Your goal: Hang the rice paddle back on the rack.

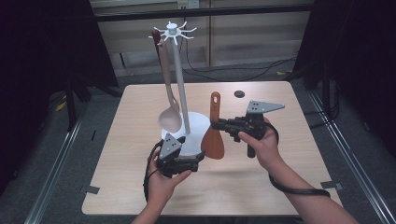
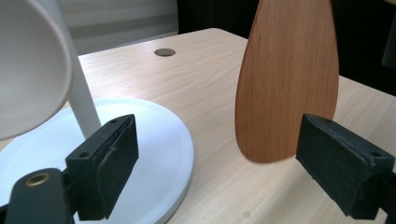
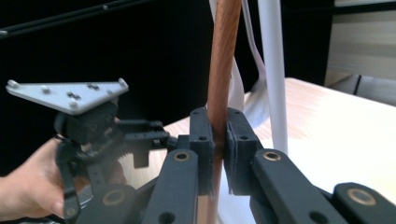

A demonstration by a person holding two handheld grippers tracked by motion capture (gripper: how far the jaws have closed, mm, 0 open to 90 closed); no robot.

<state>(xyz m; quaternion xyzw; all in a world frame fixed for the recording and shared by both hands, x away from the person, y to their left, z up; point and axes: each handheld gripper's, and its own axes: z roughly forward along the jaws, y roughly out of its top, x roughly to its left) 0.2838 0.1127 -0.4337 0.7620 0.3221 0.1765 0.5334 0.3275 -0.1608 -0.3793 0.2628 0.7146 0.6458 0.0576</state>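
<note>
The flat brown wooden spatula (image 1: pixel 214 128) was held upright over the middle of the pale wooden table (image 1: pixel 280 186), blade down and the holed handle end up. Its handle was clamped between the two black jaws of the right gripper (image 1: pixel 215 125), which was reached in from the right (in the right gripper view the pads were seen pressed on both sides of the wood (image 3: pixel 220 93)). Whether the blade tip touched the tabletop could not be told.

Just beside the blade, to its left, the round white base (image 1: pixel 198 126) of a tall white utensil stand (image 1: pixel 180 79) was seen, its pole topped by a ring of hooks. A pale beige spoon (image 1: pixel 169 100) was hung from one hook, its bowl low beside the pole and near the spatula.

The left gripper (image 1: pixel 200 158) was held at the near edge of the base, jaws spread wide and gripping nothing; in the left gripper view the spatula blade (image 2: pixel 289 79) stood between them, beyond the pads, with the base rim (image 2: pixel 182 154) under the left one. A small dark round disc (image 1: pixel 239 94) lay farther back on the table, well apart.
</note>
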